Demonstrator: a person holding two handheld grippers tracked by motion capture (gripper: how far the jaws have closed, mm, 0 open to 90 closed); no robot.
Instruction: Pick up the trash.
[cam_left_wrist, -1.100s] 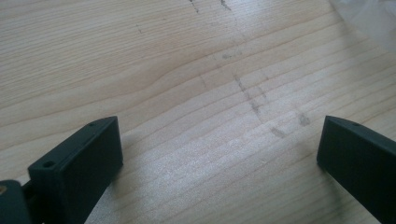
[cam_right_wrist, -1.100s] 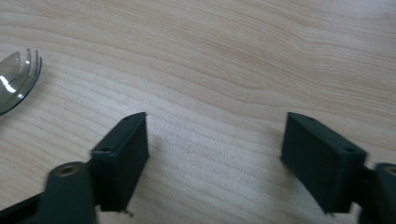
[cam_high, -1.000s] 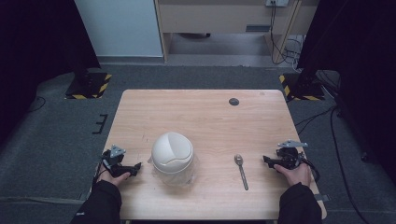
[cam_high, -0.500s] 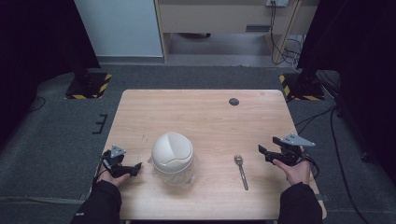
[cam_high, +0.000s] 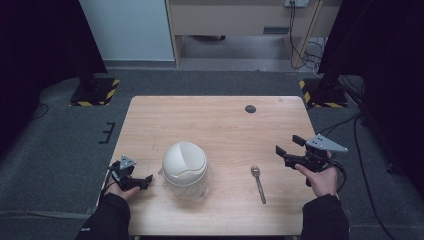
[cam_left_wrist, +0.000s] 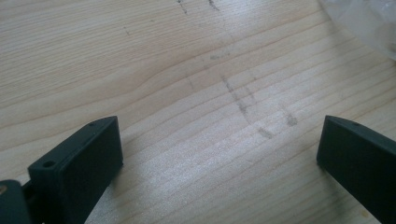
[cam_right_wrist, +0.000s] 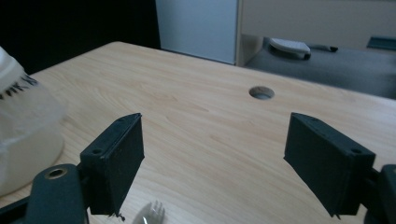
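1. Pale wooden table (cam_high: 215, 125), dark floor around; white bin (cam_high: 184, 164) near the front, spoon (cam_high: 258, 183) to its right.
2. Right gripper (cam_high: 288, 150) raised, jaws wide, empty; left gripper (cam_high: 144, 180) low, also wide.
3. Probably best: lower over the spoon handle, straddle squarely, then close.

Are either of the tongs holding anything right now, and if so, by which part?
Nothing is held. The left tongs and the right tongs are both open, with only the wooden table between their jaws.
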